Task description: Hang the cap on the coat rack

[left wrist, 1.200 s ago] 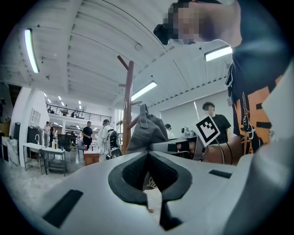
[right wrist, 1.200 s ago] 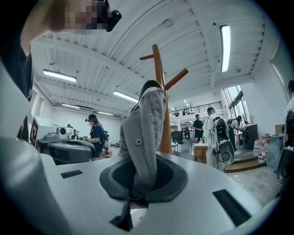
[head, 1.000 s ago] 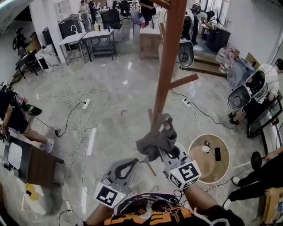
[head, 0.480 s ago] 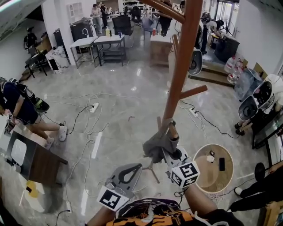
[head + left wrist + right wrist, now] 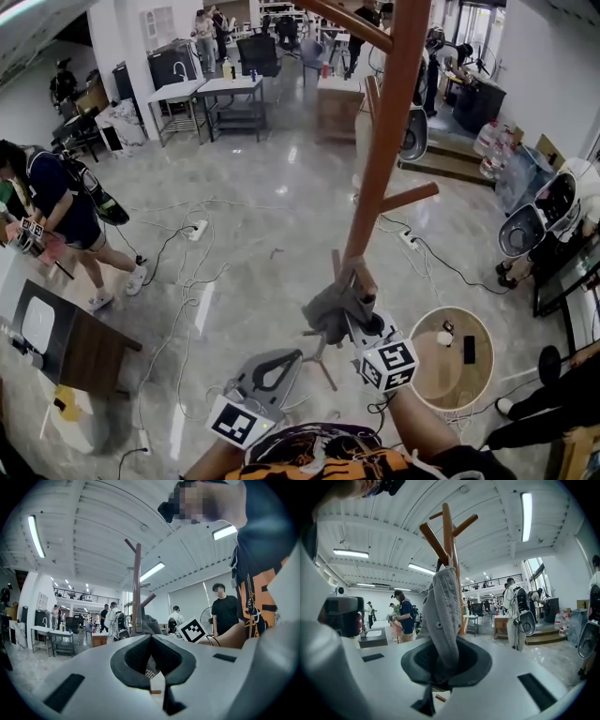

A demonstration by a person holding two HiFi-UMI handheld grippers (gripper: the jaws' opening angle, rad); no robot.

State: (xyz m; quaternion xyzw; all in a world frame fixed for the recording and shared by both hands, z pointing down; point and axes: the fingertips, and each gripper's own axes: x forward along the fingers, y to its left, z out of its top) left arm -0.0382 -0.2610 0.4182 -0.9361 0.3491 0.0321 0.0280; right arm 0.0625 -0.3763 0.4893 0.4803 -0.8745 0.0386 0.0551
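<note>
Big open workshop, shiny grey floor (image 5: 234, 216) with cables all over it and people working round the edges.

Head view: the wooden rack (image 5: 380, 159) stands right in front. The right gripper (image 5: 352, 302) has the grey cap (image 5: 330, 309) bunched up against the pole, low down, well under the side peg (image 5: 410, 198). The left gripper (image 5: 281, 361) hangs back, near the body, nowhere near the cap.

Left gripper view: its fingers (image 5: 124, 663) are pressed together at the tips with nothing in them. Past them you can see the rack (image 5: 136, 588) and the cap (image 5: 149, 624) lumped against it.

Right gripper view: the fingers are clamped tight on a fold of the cap (image 5: 444, 616), which stands up in front of the rack (image 5: 449, 531). A slanted peg (image 5: 433, 543) sits just above it. I can't tell if any fabric is over a peg yet.

What could go wrong, imo: letting go before the cap is properly hooked over a peg, and it just drops to the floor. It's also only pinched by a fold, so dragging it along the pole could tug it loose. Shoving the pole too hard might rock the rack.
</note>
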